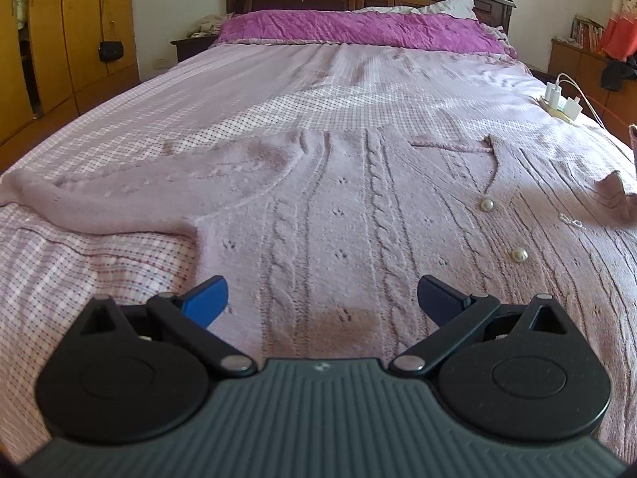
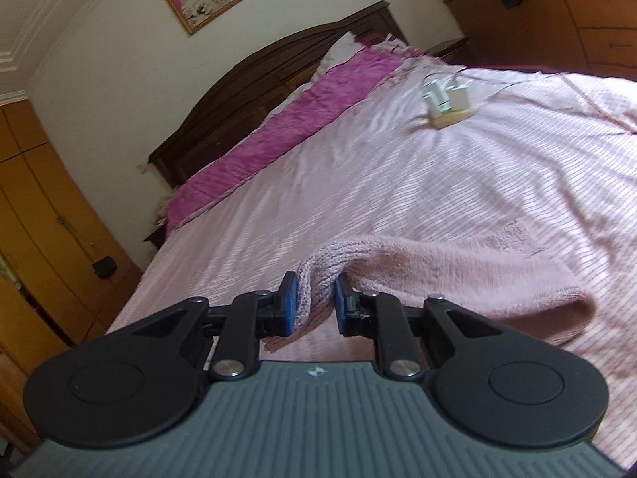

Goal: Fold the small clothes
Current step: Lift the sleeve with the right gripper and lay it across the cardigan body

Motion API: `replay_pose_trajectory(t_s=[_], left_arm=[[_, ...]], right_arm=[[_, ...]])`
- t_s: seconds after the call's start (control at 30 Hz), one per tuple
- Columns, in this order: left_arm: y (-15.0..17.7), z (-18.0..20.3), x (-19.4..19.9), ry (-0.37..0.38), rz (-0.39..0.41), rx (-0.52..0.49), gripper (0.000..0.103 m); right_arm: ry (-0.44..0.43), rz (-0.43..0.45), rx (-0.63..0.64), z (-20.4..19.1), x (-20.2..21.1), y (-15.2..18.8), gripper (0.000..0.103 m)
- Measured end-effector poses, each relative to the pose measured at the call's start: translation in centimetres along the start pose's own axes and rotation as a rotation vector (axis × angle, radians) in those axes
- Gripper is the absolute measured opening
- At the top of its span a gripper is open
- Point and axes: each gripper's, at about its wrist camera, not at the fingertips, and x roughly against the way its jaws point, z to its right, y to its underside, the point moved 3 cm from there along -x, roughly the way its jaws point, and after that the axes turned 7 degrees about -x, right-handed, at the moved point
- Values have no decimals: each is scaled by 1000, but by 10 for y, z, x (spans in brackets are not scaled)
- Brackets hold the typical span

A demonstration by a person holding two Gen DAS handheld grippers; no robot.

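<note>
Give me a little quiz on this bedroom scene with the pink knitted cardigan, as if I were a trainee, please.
1. True or false: the right gripper is shut on a fold of the cardigan.
2. What do the fingers of the left gripper hold: A) a sleeve, B) nothing, C) a pearl button?
3. Fill in: the cardigan's left sleeve lies flat on the ____.

Key
1. True: the pads pinch bunched pink knit.
2. B: the jaws are spread wide above the cardigan.
3. Bed, on its checked cover.
</note>
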Motion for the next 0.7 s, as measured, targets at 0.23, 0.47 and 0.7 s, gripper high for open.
replay_pose_trajectory(t_s=[0.23,0.47,0.7], left_arm=[[0,-13,1,-14,9,19,103],[0,-28,4,-29,25,47,103],[4,-42,8,-45,31,61,103]], right_arm=[[-82,-22,20,-58,-11,17,22],[-149,-78,33,-118,-26,54,21],[-189,-160,-5,-160,-50,105,21]])
